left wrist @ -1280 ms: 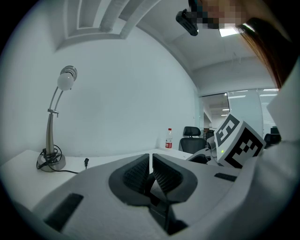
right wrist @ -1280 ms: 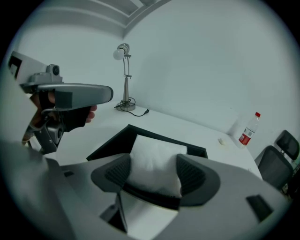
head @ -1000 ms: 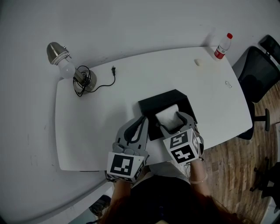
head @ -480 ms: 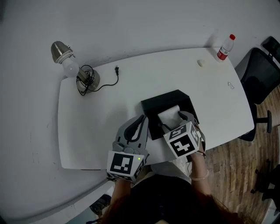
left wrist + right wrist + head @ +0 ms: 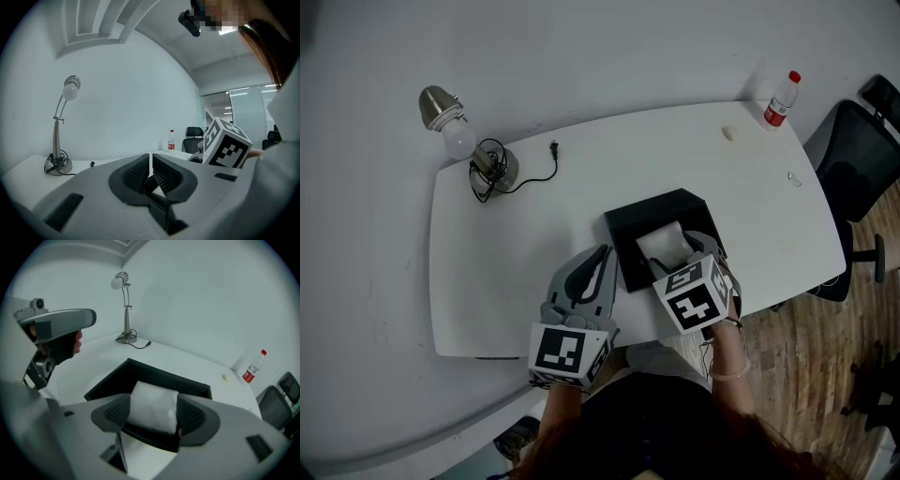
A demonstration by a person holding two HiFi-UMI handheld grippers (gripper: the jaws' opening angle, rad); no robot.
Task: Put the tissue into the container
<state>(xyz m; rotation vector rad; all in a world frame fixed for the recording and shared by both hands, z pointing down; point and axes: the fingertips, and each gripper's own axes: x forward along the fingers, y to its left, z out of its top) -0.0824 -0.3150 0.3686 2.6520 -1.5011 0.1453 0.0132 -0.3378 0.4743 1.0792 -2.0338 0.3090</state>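
Left tool (image 5: 596, 262): the jaws are almost together, with only a thin slit and nothing between them. It sits at your edge of the white counter (image 5: 516, 244), just left of the box. I think this step does not need it.
Black rectangular open container (image 5: 649, 208): it stands on the counter near your edge. The only thing that shows inside it is the tissue.
White soft tissue pack (image 5: 154, 404): it is in the container's opening, between the pads of the right tool. I cannot tell if it touches the bottom.
Right tool (image 5: 153, 414): the jaws are as far apart as the pack is wide, and they press on its two sides.
Step in hand: you should lower it straight down, away from the near wall, until the pack rests. Then open the jaws wide and lift straight up, so that the pads do not drag the pack out.
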